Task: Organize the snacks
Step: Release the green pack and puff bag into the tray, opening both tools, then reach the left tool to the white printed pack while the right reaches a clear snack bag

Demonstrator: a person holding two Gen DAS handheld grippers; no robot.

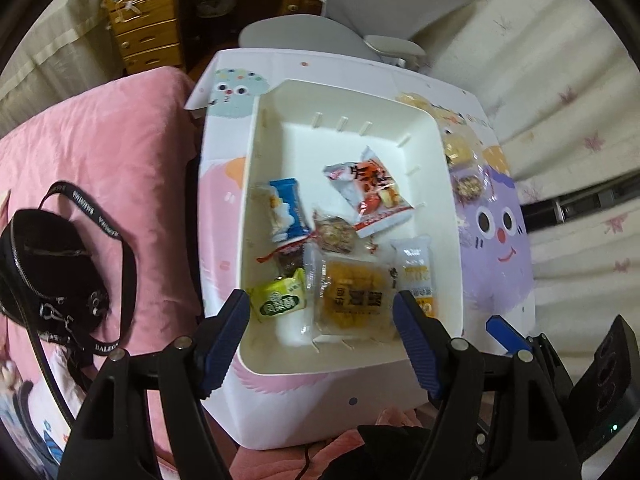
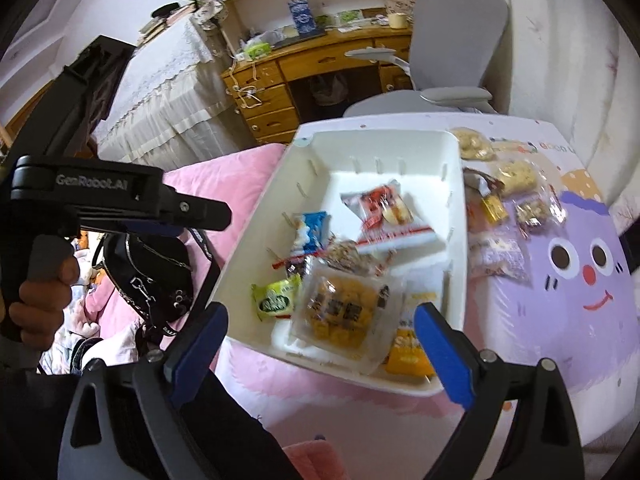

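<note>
A white tray (image 1: 256, 168) sits mid-frame on a cartoon-printed table (image 1: 496, 240), holding wrapped snacks, among them a clear pack of yellow pastry (image 1: 352, 300). The left gripper (image 1: 322, 340) hangs over the tray's near edge, fingers apart, holding nothing. The right gripper (image 2: 320, 354) hovers there too, fingers wide and empty. More snacks (image 2: 512, 200) lie on the table right of the tray.

Left tool (image 1: 322, 334) and right tool (image 2: 320, 350): matte black angular arms, each carrying a ribbed blue pad on its fingers (image 1: 226, 340) and round silver pivot screws. The left tool's black housing, seen from the right wrist, bears grey "GenRobot.AI" lettering above a pistol-type handle.
</note>
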